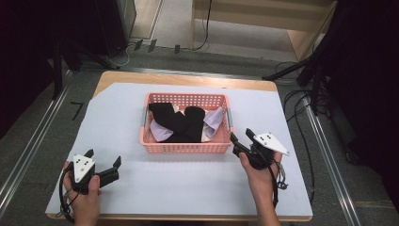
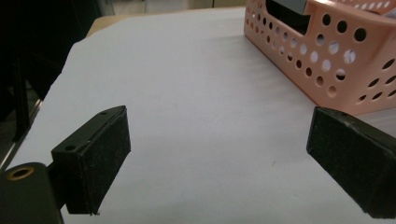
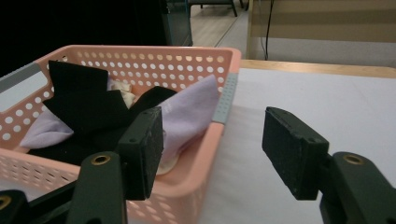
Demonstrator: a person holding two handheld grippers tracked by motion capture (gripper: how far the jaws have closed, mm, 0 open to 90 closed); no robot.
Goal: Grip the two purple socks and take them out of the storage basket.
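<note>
Beside the pink basket (image 3: 205, 154) corner, right gripper (image 3: 212, 154) jaws stand apart, empty; left gripper (image 2: 219, 163) gapes over bare white sheet (image 2: 196, 102).

A white sheet (image 1: 188, 174) covers most of the wooden table (image 1: 188, 79) — one far corner of the wood stays bare. Dark stand legs (image 1: 301, 70) and loose cables (image 1: 301, 108) lie on the grey floor (image 1: 42, 155) beside it. Beyond the table stands a pale wooden bench (image 1: 263, 19) — a cable hangs below it.
</note>
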